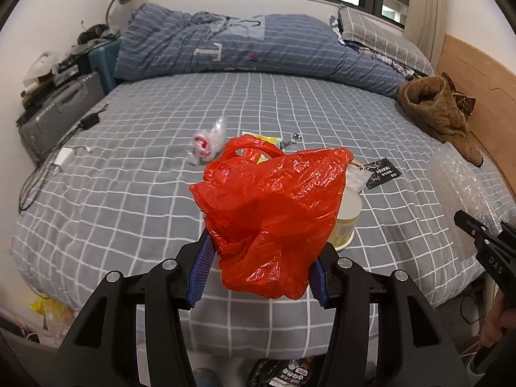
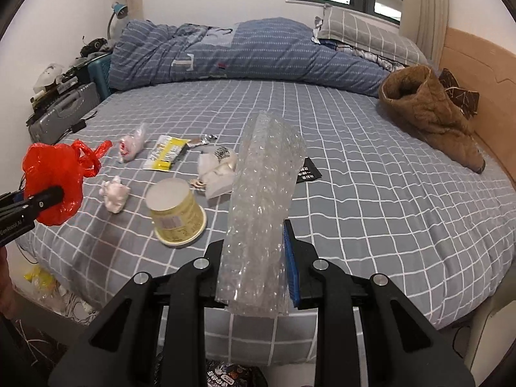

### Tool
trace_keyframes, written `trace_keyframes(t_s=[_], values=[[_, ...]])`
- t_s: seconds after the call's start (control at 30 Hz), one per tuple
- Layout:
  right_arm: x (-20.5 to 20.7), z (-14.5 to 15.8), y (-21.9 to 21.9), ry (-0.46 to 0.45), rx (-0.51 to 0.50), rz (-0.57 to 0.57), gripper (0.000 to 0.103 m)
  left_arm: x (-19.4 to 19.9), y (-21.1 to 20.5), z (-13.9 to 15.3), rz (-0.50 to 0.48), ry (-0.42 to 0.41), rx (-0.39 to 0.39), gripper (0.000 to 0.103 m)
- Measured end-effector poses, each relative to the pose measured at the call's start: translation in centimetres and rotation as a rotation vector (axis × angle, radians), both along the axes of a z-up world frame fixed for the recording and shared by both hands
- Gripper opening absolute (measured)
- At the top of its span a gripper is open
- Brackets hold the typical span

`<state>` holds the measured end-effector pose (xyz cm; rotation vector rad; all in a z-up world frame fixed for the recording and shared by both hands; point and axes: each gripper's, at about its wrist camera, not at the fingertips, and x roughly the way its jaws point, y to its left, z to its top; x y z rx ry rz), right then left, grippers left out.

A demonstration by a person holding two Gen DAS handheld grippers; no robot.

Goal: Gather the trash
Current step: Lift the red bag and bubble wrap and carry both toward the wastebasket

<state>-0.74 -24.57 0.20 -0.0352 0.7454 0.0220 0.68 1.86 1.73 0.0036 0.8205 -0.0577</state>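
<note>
- Trash collection looks about a quarter done, by my judgement: two pieces are off the bed [image 2: 371,193], and the rest lies on the checked sheet.
- My left tongs [image 1: 261,271] pinch one crumpled red plastic bag [image 1: 274,213], held up above the near edge of the bed; the blue pads press into its sides.
- My right tongs [image 2: 254,274] are pressed together on one strip of clear bubble wrap [image 2: 264,200], which stands up from the jaws over the middle of the bed.
- Left to collect, counted from the right wrist view:
- one yellow tub [image 2: 177,216], lying tilted with its pale bottom up, near the front edge;
- one crumpled white tissue [image 2: 114,193], just left of the tub;
- one clear wrapper with red print [image 2: 130,145], further back;
- one yellow and white snack packet [image 2: 166,153], lying flat beside that wrapper;
- one small silvery foil scrap [image 2: 206,138], just behind the packet;
- one heap of white paper and wrapping [image 2: 216,171], behind the tub; I cannot tell how many pieces it holds;
- one black sachet [image 2: 308,172], partly hidden by the bubble wrap.
- That makes seven items or heaps on the sheet and two in my tongs.
- No bin shows clearly in either view, so I cannot tell where my two pieces belong.
</note>
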Motion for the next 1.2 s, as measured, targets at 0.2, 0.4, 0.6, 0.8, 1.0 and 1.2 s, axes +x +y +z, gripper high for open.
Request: trace_keyframes(t_s=[0.2,0.4,0.6,0.8,1.0,1.2], values=[[-3.9,1.1,0.2,-0.010,0.005,0.013,0.025,-3.7,-0.2,1.6,0.026,-0.023,0.043,0.050],[-7.5,2.2,0.7,-0.016,0.011,0.019,0.025,-7.0,-1.3,1.7,0.011,-0.016,0.042,0.050],[-10.6,2.7,0.9,-0.009,0.021,0.028,0.025,-9.9,-2.5,1.7,-0.017,-0.009,0.010,0.050],[-13.6,2.7,1.4,0.004,0.022,0.034,0.025,-12.3,-3.4,1.8,-0.038,-0.001,-0.030,0.050],[-16.3,2.0,1.8,0.038,0.048,0.048,0.025,-14.8,-3.7,0.8,-0.042,0.023,-0.040,0.050],[-18.6,0.5,3.1,0.072,0.037,0.066,0.025,-17.1,-3.9,-0.4,-0.048,0.044,-0.026,0.050]])
